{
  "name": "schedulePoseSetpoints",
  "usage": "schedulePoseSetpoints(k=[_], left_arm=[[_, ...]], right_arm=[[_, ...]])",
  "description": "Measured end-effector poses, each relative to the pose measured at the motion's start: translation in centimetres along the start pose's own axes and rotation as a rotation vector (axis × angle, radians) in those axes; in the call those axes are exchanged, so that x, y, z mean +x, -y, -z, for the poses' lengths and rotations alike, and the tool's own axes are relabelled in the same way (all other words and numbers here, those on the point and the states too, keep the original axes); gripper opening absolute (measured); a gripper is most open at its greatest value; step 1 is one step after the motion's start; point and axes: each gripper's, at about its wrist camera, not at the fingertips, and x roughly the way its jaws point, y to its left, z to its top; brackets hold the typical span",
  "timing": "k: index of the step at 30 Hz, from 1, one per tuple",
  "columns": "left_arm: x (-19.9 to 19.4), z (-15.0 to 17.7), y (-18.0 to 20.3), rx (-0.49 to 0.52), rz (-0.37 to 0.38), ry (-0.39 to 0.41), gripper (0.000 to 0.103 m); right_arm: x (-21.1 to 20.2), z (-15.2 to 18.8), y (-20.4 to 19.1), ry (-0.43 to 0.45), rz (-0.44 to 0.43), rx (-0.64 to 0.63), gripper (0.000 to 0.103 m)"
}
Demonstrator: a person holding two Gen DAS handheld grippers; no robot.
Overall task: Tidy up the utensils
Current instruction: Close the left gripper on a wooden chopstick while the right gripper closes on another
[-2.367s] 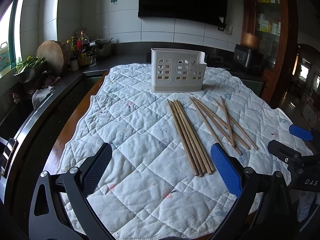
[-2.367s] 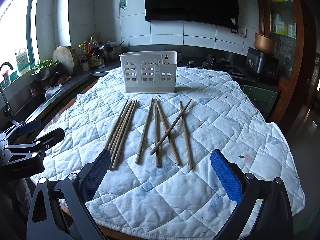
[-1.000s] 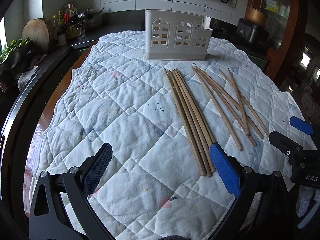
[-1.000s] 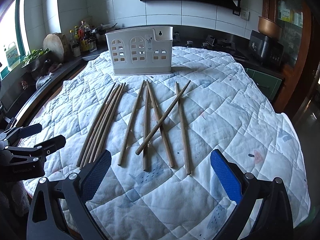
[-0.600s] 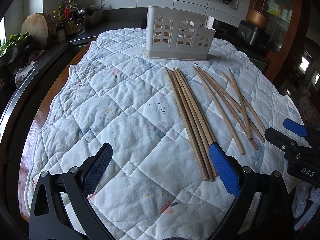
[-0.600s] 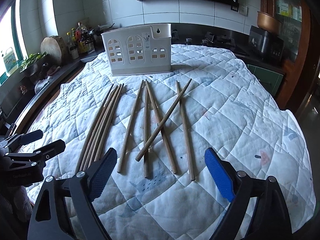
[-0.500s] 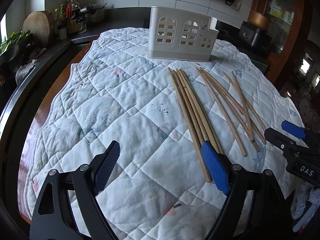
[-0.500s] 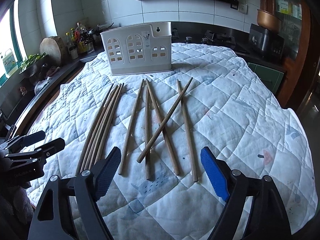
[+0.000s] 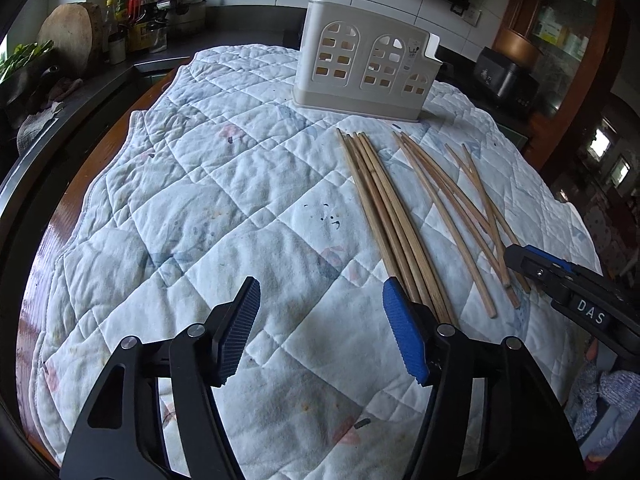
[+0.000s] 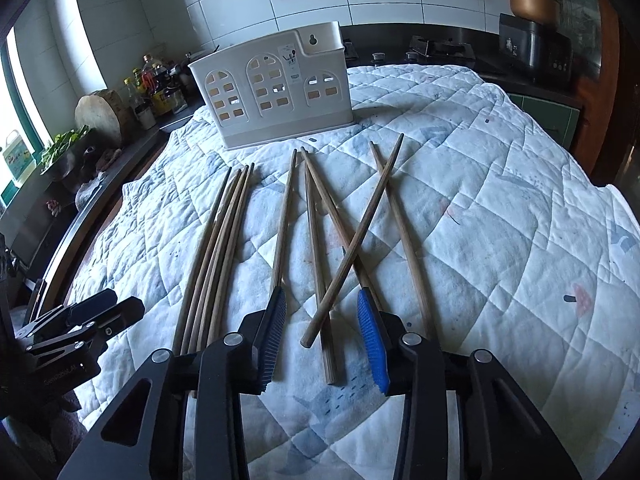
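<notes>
A white slotted utensil holder (image 9: 360, 72) (image 10: 276, 88) stands upright at the far side of the quilted cloth. Several wooden chopsticks lie in front of it: a tight bundle (image 9: 384, 216) (image 10: 216, 248) and a loose, crossed group (image 9: 452, 208) (image 10: 352, 232). My left gripper (image 9: 320, 284) hovers low over bare cloth with its jaws closing and nothing between them; the bundle's near ends lie just past its right finger. My right gripper (image 10: 320, 294) is closing too, with the near ends of two crossed chopsticks between its pads, which do not press on them.
The cloth (image 9: 200, 200) covers a wooden table whose edge (image 9: 92, 160) shows at the left. Beyond it runs a dark counter with a round cutting board (image 9: 68, 32), bottles (image 9: 136, 4) and greens. A stove (image 10: 436, 50) and a black appliance (image 10: 536, 60) stand behind.
Both grippers' jaws have narrowed, the right one much more. Both have come forward and lower toward the chopsticks, and the right one now straddles the near ends of the loose ones.
</notes>
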Motion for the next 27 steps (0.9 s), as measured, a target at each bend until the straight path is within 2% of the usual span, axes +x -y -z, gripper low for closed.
schedulePoseSetpoints(k=[11, 16, 24, 27], left_arm=[[0.6, -0.5, -0.6, -0.007, 0.010, 0.001, 0.063], [1.0, -0.7, -0.6, -0.008, 0.026, -0.009, 0.056], [1.4, -0.8, -0.1, 0.000, 0.051, -0.014, 0.047], [1.5, -0.8, 0.3, 0.010, 0.061, -0.018, 0.045]], right_arm=[[1.7, -2.1, 0.6, -0.009, 0.024, 0.017, 0.024], [1.7, -1.8, 0.3, -0.012, 0.021, 0.021, 0.017], [2.2, -1.3, 0.0, -0.027, 0.056, 0.032, 0.017], [2.7, -1.2, 0.4, -0.039, 0.054, 0.056, 0.014]])
